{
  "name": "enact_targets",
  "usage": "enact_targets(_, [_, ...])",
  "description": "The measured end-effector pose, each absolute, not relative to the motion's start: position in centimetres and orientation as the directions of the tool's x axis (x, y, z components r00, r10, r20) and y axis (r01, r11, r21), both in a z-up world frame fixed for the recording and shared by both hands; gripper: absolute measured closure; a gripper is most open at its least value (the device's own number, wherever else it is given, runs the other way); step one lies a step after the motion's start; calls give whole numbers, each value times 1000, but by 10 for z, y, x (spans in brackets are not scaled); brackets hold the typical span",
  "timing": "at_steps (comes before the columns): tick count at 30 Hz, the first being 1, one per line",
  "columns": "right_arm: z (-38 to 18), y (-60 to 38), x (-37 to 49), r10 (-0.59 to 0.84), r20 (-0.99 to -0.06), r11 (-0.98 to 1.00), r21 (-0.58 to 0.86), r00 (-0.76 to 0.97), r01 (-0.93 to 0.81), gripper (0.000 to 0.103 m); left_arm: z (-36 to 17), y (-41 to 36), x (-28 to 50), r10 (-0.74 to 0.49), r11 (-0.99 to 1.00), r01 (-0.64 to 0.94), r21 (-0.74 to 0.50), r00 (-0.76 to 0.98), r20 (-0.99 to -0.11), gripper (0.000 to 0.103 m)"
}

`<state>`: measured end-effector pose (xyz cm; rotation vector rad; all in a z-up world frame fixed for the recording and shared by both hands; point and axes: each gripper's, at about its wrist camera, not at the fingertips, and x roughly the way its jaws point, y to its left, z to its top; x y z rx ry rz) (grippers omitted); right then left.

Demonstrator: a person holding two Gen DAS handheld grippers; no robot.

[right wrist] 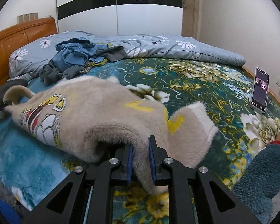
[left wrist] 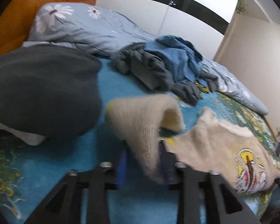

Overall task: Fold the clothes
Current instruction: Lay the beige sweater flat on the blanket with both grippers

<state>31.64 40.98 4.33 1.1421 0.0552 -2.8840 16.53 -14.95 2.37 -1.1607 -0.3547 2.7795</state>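
Your right tongs (right wrist: 141, 158) pinch a fold of the cream knit sweater (right wrist: 95, 112), which lies on the bed (right wrist: 196, 85) in front of the phone (right wrist: 260, 90). Your left tongs (left wrist: 141, 160) are blurred and half covered by a sweater edge they grip.

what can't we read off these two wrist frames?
- Left hand-held gripper: left wrist view, motion blur and cream sweater cover the fingertips; grip unclear.
- Phone: right wrist view, screen too small to read.
- Dark garment: left wrist view, blurred, cut off by the left edge.
- Clothes pile: item count unclear, tangled.
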Motion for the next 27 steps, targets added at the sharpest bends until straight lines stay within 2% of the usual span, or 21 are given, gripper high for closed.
enact_targets(2, [49, 410, 324, -24, -682, -998, -28, -731, 59, 85, 31, -157, 172, 169, -970, 2, -245, -719, -674, 49])
enact_targets(7, [70, 416, 334, -70, -653, -996, -2, -754, 94, 85, 60, -161, 187, 139, -979, -16, -202, -776, -615, 42])
enact_targets(9, [79, 419, 328, -93, -633, -995, 32, -769, 94, 83, 69, -153, 184, 167, -978, -57, -200, -785, -597, 40])
enact_targets(12, [88, 421, 301, -131, -614, -991, 85, -779, 100, 73, 73, -125, 170, 254, -964, -157, -213, -775, -578, 37])
enact_targets(17, [76, 421, 247, -220, -648, -975, 167, -729, 146, 64, 55, -71, 136, 377, -925, -315, -213, -679, -630, 33])
enact_targets(22, [49, 447, 213, -192, -714, -977, 201, -673, 65, 60, 20, -32, 102, 354, -914, -382, -139, -580, -734, 31])
enact_targets(27, [21, 472, 204, -269, -738, -946, 323, -619, 26, 54, -8, -22, 91, 391, -898, -392, -202, -494, -777, 31])
